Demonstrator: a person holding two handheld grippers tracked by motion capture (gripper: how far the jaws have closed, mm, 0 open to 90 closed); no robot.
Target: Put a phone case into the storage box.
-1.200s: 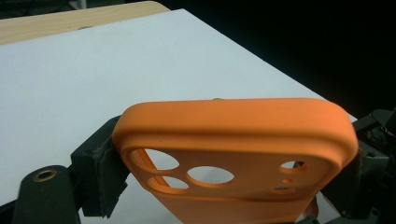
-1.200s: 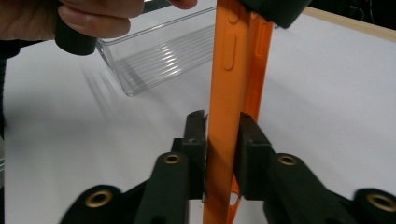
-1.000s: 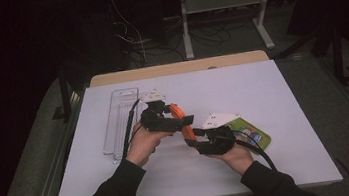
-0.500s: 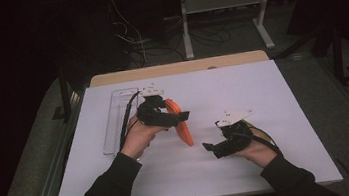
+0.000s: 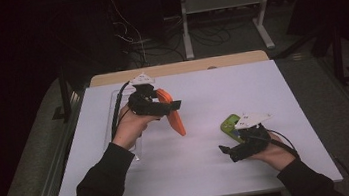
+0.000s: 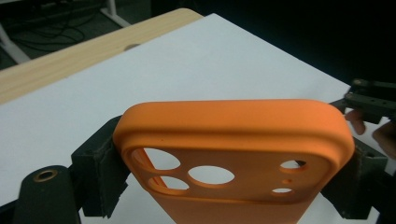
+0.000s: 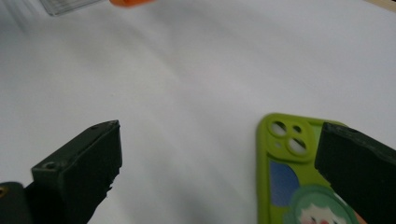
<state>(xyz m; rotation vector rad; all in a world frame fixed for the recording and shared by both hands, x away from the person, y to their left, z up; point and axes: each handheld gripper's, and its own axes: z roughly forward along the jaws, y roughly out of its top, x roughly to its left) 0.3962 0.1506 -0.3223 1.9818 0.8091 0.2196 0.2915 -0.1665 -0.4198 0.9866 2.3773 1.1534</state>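
Since a second ago the two hands have parted: the left gripper [image 5: 176,104] now carries the orange phone case [image 5: 173,116] up and away over the white table [image 5: 281,85], while the right gripper [image 5: 226,152] has drawn back toward the near edge, its jaws having just been opening with nothing between them.

From the high view, the orange case hangs tilted from the left jaws, clear of the table; the green phone case [image 5: 229,123] lies flat just beside the right gripper.

Through the left gripper view, both pads clamp the orange case [image 6: 233,140] across its top end near the camera cut-outs. That hold is near one end only, so a quick swing could let the soft case twist or slip out.

In the right gripper view, the spread jaws frame bare table, the green case [image 7: 299,177] partly under the right-hand jaw; lowering there could nudge it.
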